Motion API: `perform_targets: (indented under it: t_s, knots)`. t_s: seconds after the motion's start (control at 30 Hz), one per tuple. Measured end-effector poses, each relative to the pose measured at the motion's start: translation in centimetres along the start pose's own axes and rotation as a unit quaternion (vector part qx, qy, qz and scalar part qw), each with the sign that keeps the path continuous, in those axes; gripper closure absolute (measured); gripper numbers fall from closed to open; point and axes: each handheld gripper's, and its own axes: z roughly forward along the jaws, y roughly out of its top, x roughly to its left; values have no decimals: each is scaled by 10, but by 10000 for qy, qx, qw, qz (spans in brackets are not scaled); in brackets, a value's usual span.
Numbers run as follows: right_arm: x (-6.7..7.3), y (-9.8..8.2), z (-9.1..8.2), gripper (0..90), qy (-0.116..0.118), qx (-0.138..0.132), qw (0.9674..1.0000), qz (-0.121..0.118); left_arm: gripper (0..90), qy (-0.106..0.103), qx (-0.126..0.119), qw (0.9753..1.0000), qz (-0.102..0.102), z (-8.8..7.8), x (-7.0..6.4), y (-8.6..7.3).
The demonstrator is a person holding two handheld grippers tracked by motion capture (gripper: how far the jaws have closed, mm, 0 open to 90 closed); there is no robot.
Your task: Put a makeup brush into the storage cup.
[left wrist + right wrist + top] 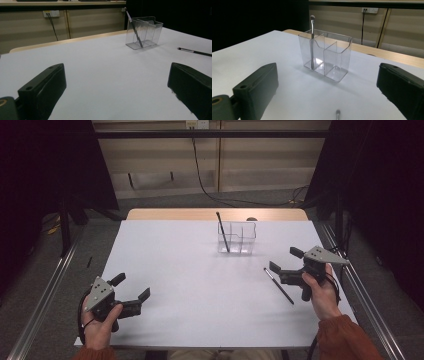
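The right gripper (287,265) has its jaws apart, and the loose brush (279,285) lies flat on the surface just below them. Lower straight over its middle before closing. The clear holder (325,56) stands ahead of the jaws; the left gripper (131,286) rests, jaws apart.

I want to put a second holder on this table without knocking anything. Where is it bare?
Bare: the wide stretch from the left gripper up to the clear organizer, and the near middle edge. Crowded: the right side, where the loose brush lies beside the right gripper.
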Motion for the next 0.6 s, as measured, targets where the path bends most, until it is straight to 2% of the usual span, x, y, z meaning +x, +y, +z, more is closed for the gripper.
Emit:
perform_targets:
  t_s: [0.23,0.43,0.6]
  knots:
    - [3,-13,-19,39,5,19,10000,33,19,12,-42,10000,-50,-2,0,1]
    - [0,-29,-39,36,-159,90,9998,112,20,-14,4,10000,47,-3,-2,1]
    - [0,-35,-55,33,-256,32,9995,180,19,-14,-35,10000,-5,-7,-4,0]
